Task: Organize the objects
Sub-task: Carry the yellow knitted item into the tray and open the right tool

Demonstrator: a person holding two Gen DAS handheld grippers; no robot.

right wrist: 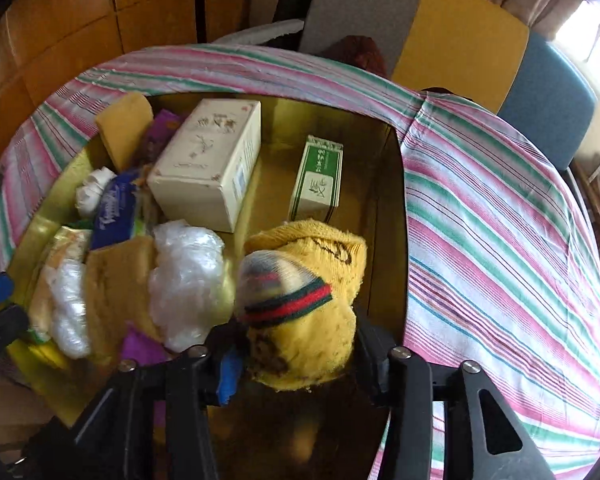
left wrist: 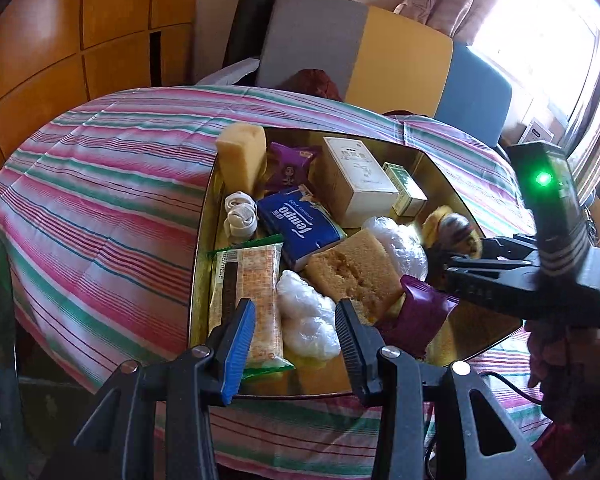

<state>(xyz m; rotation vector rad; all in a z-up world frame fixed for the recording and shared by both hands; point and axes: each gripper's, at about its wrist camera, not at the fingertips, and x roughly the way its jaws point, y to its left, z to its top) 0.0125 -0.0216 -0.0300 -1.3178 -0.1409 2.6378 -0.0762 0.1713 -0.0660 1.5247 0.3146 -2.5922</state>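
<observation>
A: We record a gold tray (left wrist: 204, 216) on the striped cloth (left wrist: 100, 184), filling the middle of both views. The left gripper (left wrist: 296, 332) sits at the bottom centre of its view, jaws apart, nothing between the pads; a crumpled plastic bag (left wrist: 308, 316) lies in the tray beyond the gap.

B: And the right gripper (right wrist: 296, 360)?

A: Bottom centre of its own view, with a yellow towel (right wrist: 312, 344) and a striped sock (right wrist: 276, 288) bundled between the jaws. We cannot tell whether the pads press on the bundle. In the left view that gripper enters from the right edge.

B: The rest of the tray?

A: In the right view, a white box (right wrist: 208, 164) upper centre, a small green box (right wrist: 318, 178) to its right, standing apart. In the left view, a blue tissue pack (left wrist: 300, 228) mid-frame, a sponge (left wrist: 352, 272) below and right of it, a biscuit packet (left wrist: 252, 300) at lower left, a purple wrapper (left wrist: 416, 312) beside the sponge.
</observation>
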